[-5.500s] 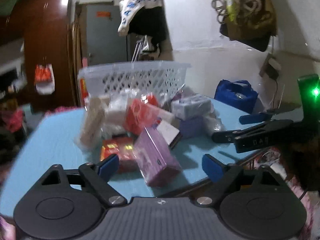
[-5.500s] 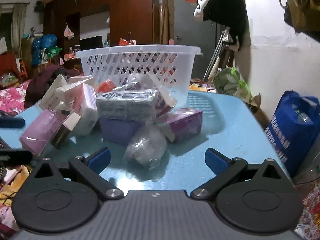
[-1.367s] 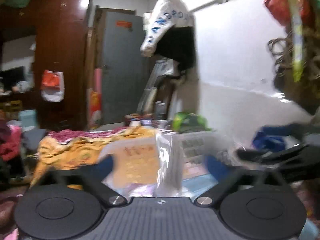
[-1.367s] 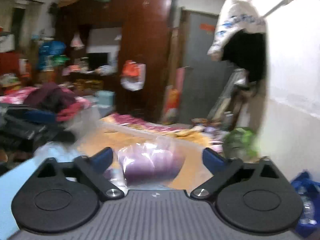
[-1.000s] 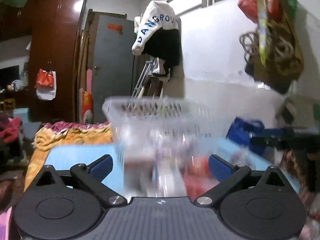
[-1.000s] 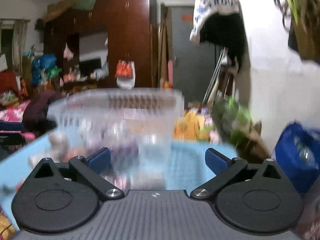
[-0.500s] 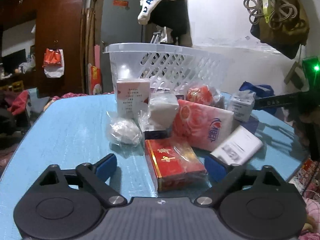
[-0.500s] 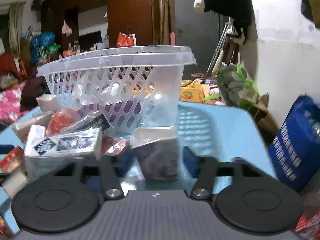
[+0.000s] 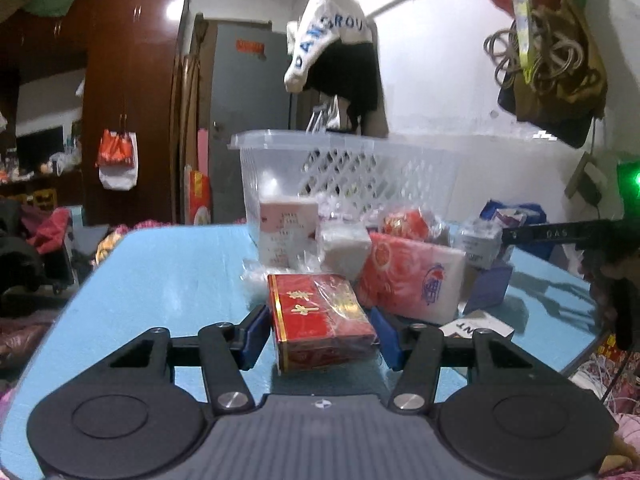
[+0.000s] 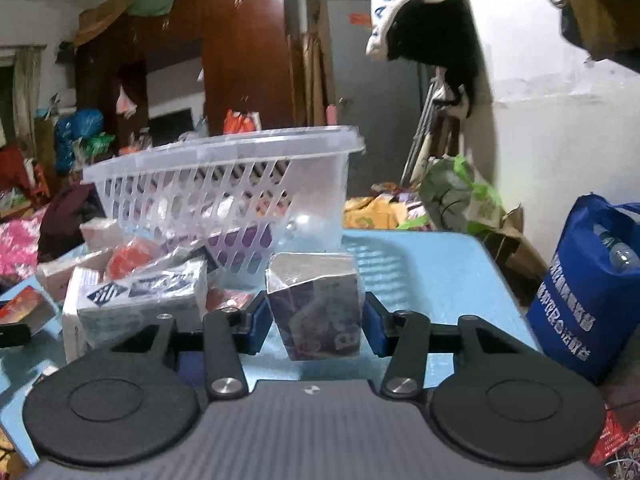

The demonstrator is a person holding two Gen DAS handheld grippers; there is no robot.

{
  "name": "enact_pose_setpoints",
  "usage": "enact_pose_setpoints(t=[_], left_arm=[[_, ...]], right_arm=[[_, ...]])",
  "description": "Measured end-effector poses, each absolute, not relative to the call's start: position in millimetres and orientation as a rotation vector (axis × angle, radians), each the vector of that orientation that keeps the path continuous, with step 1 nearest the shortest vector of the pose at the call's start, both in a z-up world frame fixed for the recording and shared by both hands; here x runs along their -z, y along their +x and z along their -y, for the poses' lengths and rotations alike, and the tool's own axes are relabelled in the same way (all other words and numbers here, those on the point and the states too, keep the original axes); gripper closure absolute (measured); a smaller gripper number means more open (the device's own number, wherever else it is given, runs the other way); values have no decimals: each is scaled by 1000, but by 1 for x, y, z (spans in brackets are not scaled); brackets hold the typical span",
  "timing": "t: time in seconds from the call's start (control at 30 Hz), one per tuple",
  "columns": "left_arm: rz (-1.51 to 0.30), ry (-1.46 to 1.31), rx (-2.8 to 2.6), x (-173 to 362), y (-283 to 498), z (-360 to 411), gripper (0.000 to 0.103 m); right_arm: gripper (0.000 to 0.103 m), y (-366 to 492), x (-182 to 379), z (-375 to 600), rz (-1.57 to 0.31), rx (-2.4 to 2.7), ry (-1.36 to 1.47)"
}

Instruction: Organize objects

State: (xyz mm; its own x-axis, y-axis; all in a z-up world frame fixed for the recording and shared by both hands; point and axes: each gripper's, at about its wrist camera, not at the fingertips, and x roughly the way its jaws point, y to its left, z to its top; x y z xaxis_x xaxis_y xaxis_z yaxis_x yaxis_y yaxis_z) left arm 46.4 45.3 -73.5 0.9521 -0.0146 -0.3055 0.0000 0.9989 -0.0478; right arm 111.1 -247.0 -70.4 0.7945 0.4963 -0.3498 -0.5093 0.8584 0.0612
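My left gripper [image 9: 318, 336] is shut on a red box with gold lettering [image 9: 318, 320], held just above the blue table [image 9: 160, 280]. My right gripper [image 10: 316, 328] is shut on a purple pack in clear wrap [image 10: 316, 308]. A white slotted plastic basket [image 9: 352, 172] stands behind the pile; it also shows in the right wrist view [image 10: 224, 196]. Loose packs lie in front of it: a pink-red tissue pack [image 9: 412, 276], a pale pink box [image 9: 288, 228] and a white-blue box [image 10: 136, 300].
The right gripper's arm [image 9: 560, 236] shows at the right of the left wrist view. A blue bag [image 10: 592, 292] stands off the table's right edge. A wardrobe [image 9: 132, 120] and clothes lie beyond the far edge.
Both grippers have closed: the left one on the red box, the right one on the purple pack. Both packs now sit slightly higher and closer between the fingers.
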Motion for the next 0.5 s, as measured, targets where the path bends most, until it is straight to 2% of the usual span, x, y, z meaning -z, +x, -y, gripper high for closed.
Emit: enact_pose_setpoints(t=[0.4,0.5], left_arm=[[-274,-77,10,71,44,-53,44],[-246,-90,34,57,46,-52,44]], right_arm=[[52,100,70,246,-272,-528,-53],[52,99,66,250,-278,-518,-14]])
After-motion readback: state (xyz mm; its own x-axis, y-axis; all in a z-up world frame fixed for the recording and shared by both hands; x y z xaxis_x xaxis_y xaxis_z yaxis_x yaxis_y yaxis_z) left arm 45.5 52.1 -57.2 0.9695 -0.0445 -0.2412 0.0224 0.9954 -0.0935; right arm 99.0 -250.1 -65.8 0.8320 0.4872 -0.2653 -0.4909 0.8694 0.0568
